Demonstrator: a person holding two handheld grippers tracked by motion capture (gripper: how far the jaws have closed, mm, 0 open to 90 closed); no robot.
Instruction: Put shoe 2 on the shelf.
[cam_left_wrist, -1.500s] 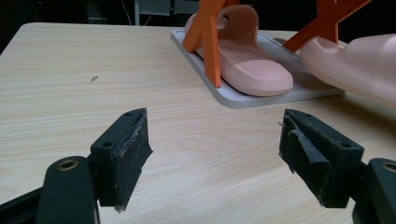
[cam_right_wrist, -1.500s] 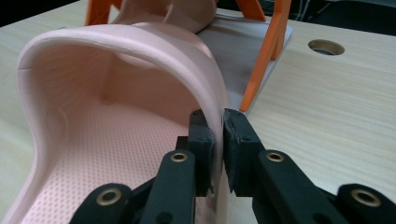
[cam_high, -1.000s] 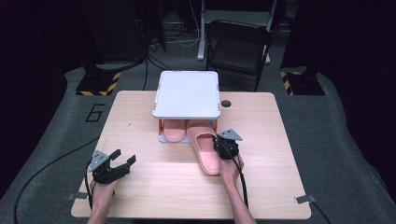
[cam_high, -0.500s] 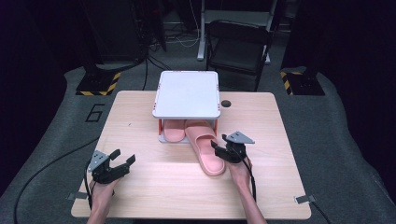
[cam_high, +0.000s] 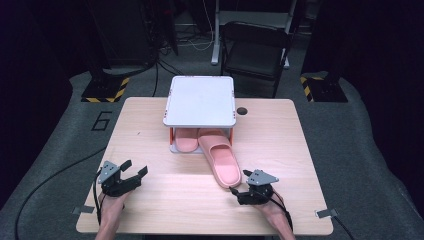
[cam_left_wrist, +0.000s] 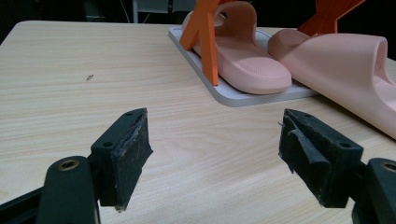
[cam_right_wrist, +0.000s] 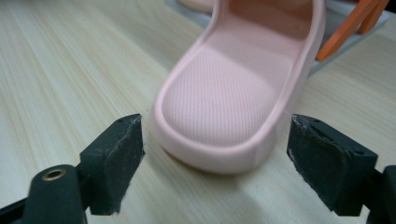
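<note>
This is a lab or recording studio set up for demonstrations. A bare wooden tabletop (cam_high: 150, 125) stands on grey carpet bearing a painted number six (cam_high: 102, 120). Yellow-black hazard tape (cam_high: 105, 92) marks stand bases at 11 and 1 o'clock, while cables (cam_high: 192, 37) and a black folding chair (cam_high: 256, 50) sit at 12 o'clock among dark surroundings.

tools (cam_high: 248, 192): black | pads: frayed | top plates: grey, three-cornered | cables: black
</note>
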